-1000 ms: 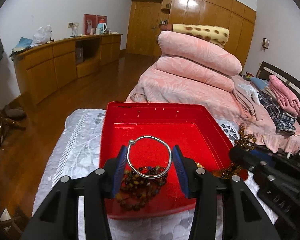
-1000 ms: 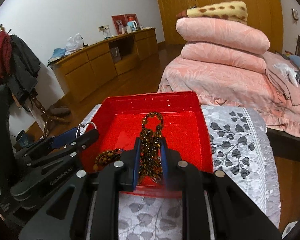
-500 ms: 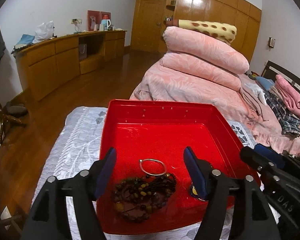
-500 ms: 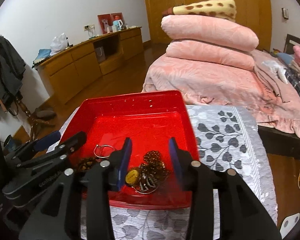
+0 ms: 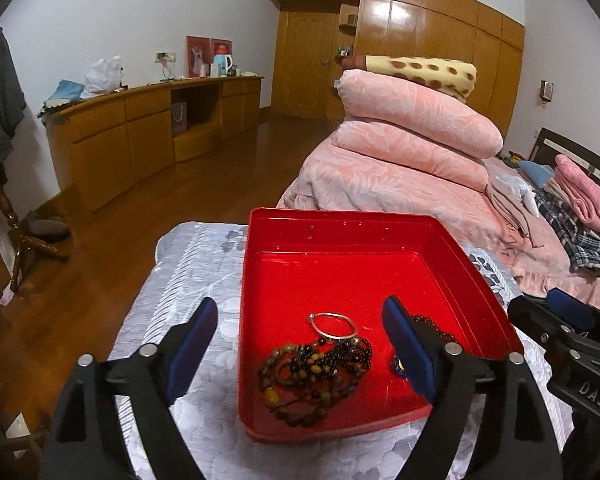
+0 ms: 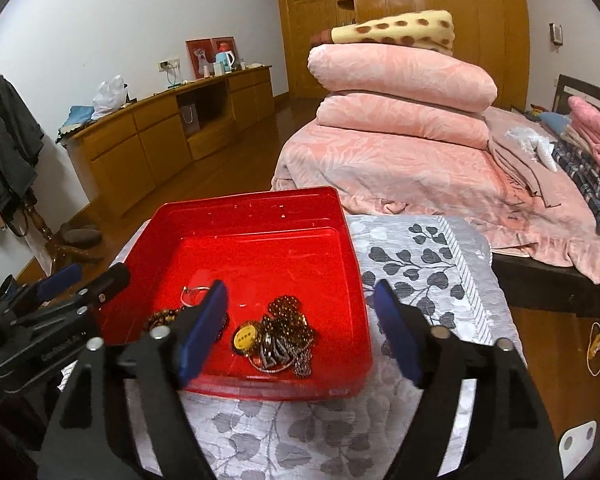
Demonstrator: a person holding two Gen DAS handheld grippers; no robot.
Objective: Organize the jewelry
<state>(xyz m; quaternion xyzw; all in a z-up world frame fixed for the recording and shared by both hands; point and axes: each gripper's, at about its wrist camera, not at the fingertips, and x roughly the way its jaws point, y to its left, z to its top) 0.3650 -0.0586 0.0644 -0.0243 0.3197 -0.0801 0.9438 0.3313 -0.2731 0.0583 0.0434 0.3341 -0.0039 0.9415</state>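
red tray [image 5: 342, 224] | silver bangle [image 5: 333, 325], bead strands [image 5: 316, 364] heaped inside near edge

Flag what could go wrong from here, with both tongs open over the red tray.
The beaded strands lie heaped together, touching the silver bangle; a pick by the left tongs may drag several pieces. The chain pile beside the yellow tag looks equally tangled for the right tongs. The red tray rests on soft quilted fabric, so pressing down might tip it.

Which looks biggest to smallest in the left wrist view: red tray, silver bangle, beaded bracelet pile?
1. Red tray, by far.
2. Beaded bracelet pile.
3. Silver bangle, clearly smaller, though slightly farther from the camera.
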